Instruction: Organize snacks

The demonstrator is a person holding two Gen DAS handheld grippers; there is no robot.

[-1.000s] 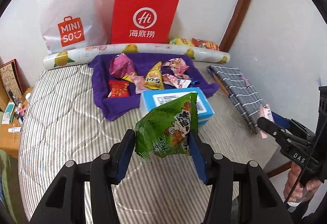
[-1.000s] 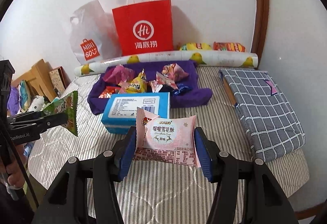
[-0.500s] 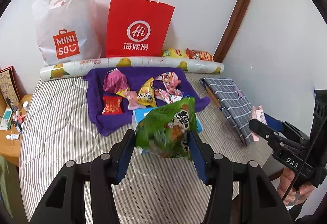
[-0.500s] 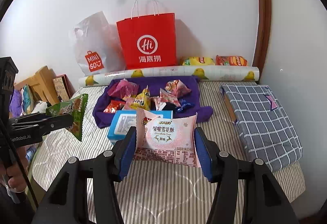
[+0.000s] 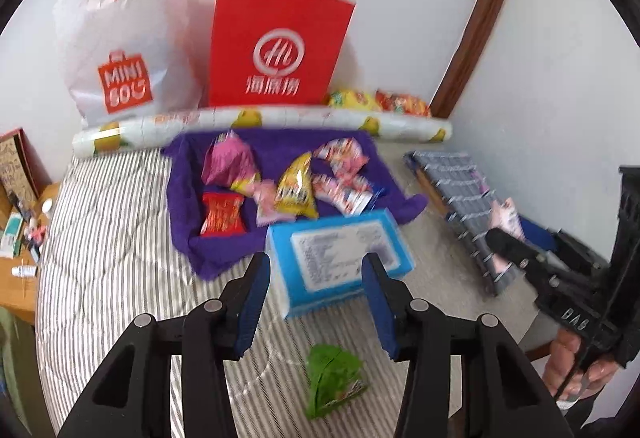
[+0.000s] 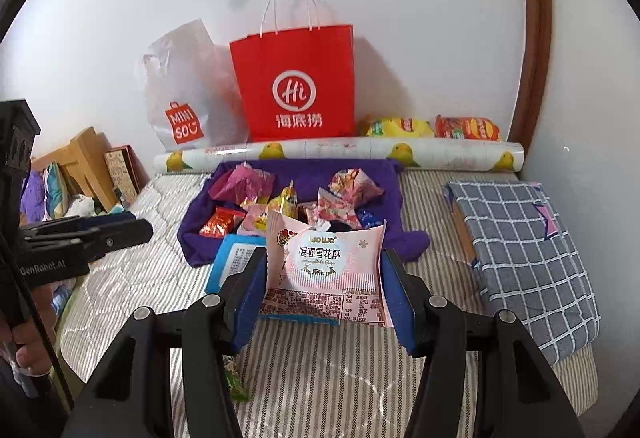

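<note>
Nearest, a green snack packet [image 5: 334, 378] lies loose on the striped bed [image 5: 112, 258], below the left gripper [image 5: 316, 302], whose jaws are closing on nothing. The right gripper [image 6: 324, 286] clamps a pink pastry packet [image 6: 326, 266] by its side edges: light, crinkly, likely crushable. Beyond, a blue box [image 5: 340, 258], then snacks on a purple cloth [image 5: 288, 142], blurred; labels unreadable.

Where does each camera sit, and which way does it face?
Left wrist: on the left gripper, angled down at the bed; its empty fingers show, closing, green packet lying below.
Right wrist: on the right gripper, same direction; fingers clamp a pink packet.
Shared: red bag, purple cloth, blue box, and each other's gripper with a hand.
</note>
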